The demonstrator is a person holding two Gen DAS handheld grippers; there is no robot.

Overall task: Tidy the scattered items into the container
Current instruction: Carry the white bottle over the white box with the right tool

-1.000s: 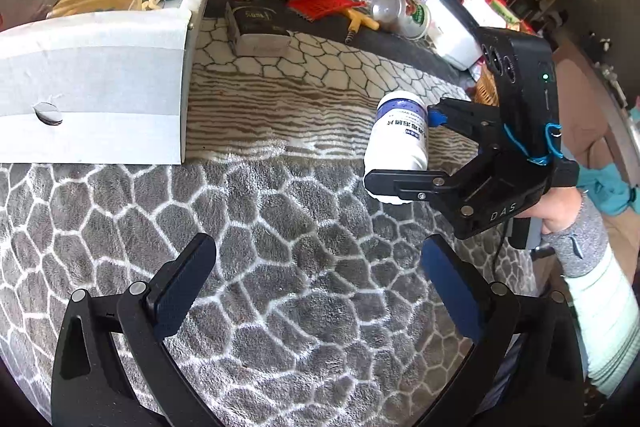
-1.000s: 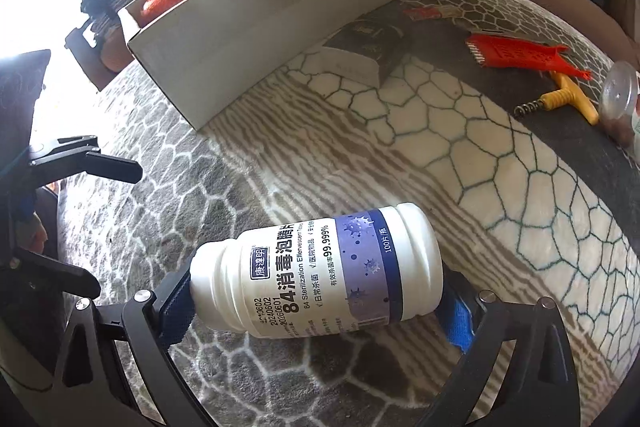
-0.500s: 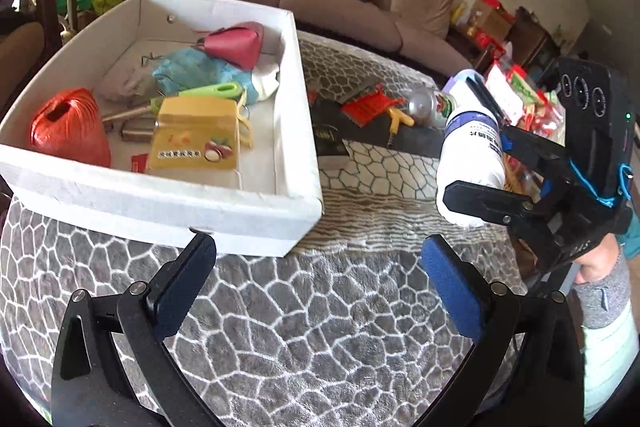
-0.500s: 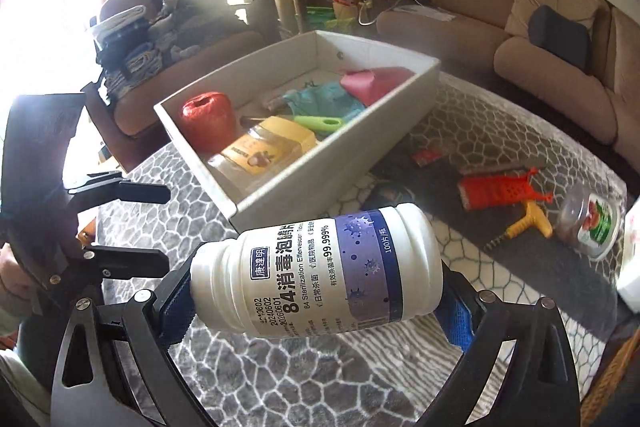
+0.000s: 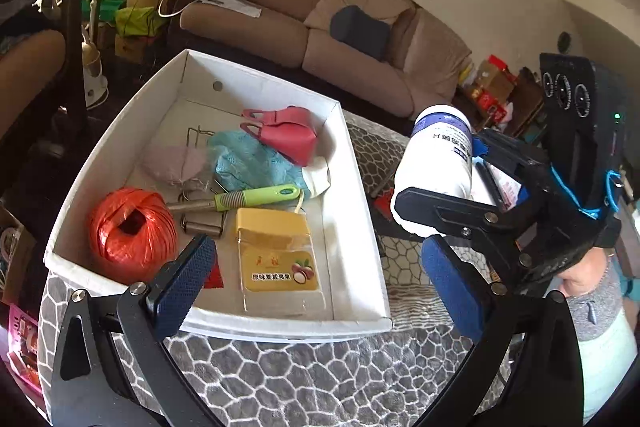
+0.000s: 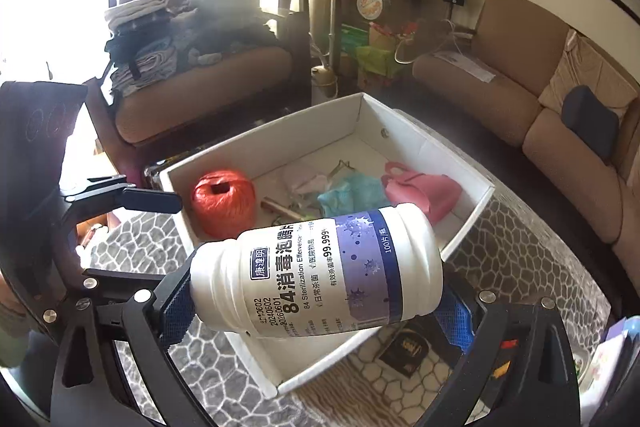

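The white bottle (image 5: 434, 167) is seen clamped in the right gripper (image 5: 448, 187), right of the wide, empty left gripper (image 5: 320, 287). In the right view, the bottle (image 6: 320, 275) is gripped end to end above the white box (image 6: 466, 223); early release risks striking the rim.

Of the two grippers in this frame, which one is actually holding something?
The right gripper: its jaws clamp the white disinfectant bottle by its ends, held above the white box. The left gripper has open, empty jaws.
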